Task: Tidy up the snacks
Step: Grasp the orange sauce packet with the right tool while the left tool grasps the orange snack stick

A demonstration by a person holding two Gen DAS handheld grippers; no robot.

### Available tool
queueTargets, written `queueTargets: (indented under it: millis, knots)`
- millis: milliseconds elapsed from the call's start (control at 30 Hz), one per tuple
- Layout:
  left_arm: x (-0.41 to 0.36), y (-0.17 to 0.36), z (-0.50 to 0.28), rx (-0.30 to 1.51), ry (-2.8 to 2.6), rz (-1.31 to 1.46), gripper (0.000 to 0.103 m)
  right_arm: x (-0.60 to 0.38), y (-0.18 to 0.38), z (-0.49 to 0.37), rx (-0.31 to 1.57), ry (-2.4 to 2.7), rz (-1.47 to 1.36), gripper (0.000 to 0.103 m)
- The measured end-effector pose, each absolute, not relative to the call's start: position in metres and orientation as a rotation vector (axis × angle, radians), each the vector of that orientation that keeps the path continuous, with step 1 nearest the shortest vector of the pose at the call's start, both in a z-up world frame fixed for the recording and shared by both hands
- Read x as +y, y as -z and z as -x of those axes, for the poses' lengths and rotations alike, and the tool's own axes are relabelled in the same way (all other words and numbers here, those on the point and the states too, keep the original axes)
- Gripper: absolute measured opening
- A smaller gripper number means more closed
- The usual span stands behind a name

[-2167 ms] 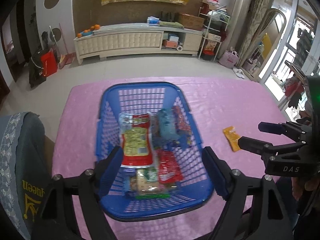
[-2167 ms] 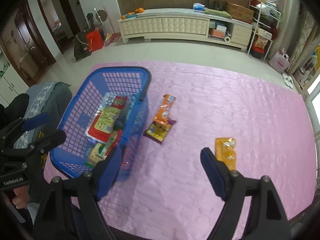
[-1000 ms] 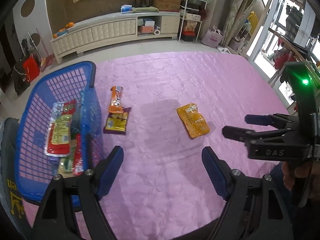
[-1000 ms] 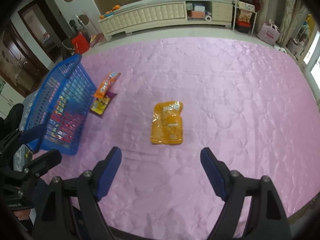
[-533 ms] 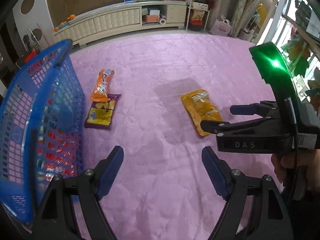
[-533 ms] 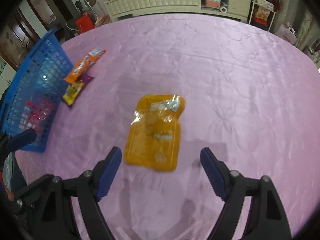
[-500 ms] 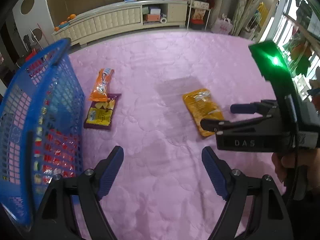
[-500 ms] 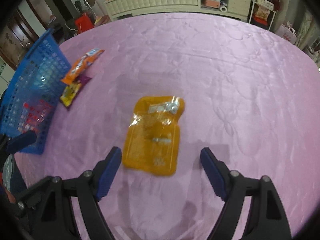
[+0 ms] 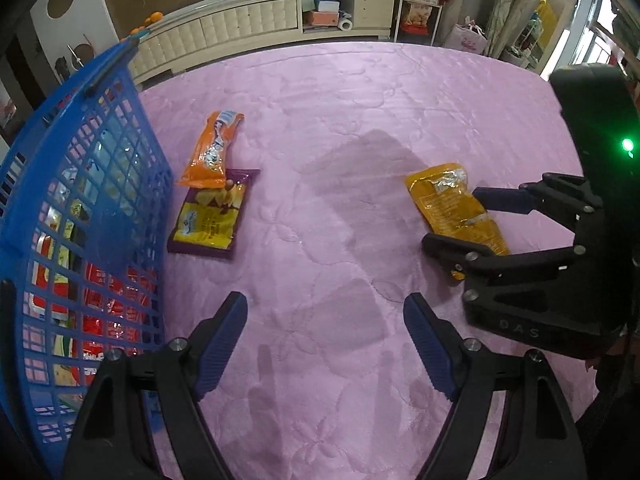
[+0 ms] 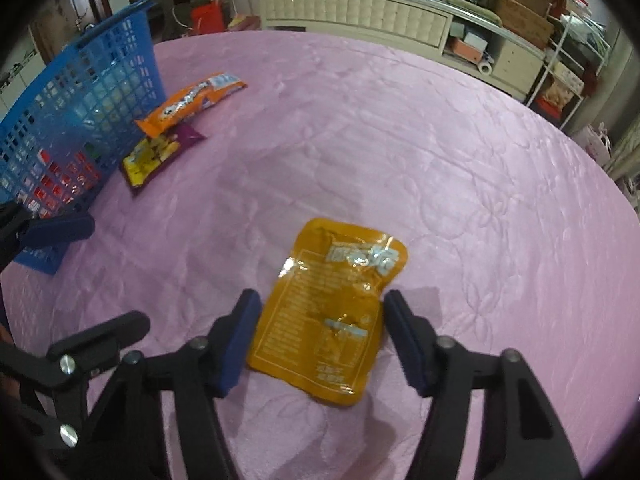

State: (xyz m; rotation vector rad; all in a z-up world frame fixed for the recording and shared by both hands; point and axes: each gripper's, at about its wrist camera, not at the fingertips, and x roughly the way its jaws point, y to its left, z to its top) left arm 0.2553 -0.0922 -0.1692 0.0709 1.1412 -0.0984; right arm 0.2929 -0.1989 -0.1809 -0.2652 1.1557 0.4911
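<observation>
A yellow snack pouch (image 10: 332, 308) lies flat on the pink tablecloth. My right gripper (image 10: 322, 316) is open and low over it, one finger on each side of the pouch's near half; the left wrist view shows the same gripper (image 9: 454, 218) straddling the pouch (image 9: 452, 204). My left gripper (image 9: 326, 332) is open and empty above bare cloth. An orange snack packet (image 9: 212, 148) overlaps a purple-and-yellow packet (image 9: 210, 216) beside the blue basket (image 9: 100, 128), which holds several snacks.
The pink cloth (image 9: 340, 112) covers the whole table. The basket also shows in the right wrist view (image 10: 80, 92) at the left, with the two packets (image 10: 176, 116) next to it. A cream sideboard (image 9: 248, 28) stands beyond the table's far edge.
My right gripper has come down and forward, so its open fingers now straddle the yellow pouch. My left gripper has swung away from the basket toward the table's middle.
</observation>
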Motion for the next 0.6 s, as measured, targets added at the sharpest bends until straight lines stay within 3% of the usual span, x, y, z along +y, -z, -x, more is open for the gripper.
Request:
queueTargets:
  millis: [33,167,300,600]
  knots:
    - [-0.092,0.169,-0.255,1.140,0.098,-0.073,0.079,-0.200,0.179,-0.291,1.150,-0.500,0.263,0.046]
    - [-0.093,0.170,-0.254,1.130,0.089,-0.088,0.079,-0.205,0.175,-0.284,1.142,-0.521,0.234,0.035]
    - [-0.092,0.167,-0.254,1.123,0.083,-0.080,0.079,-0.210,0.170,-0.285,1.147,-0.563,0.154,0.012]
    - [-0.095,0.161,-0.268,1.109,0.047,-0.104,0.079,-0.216,0.151,-0.302,1.147,-0.588,0.079,0.012]
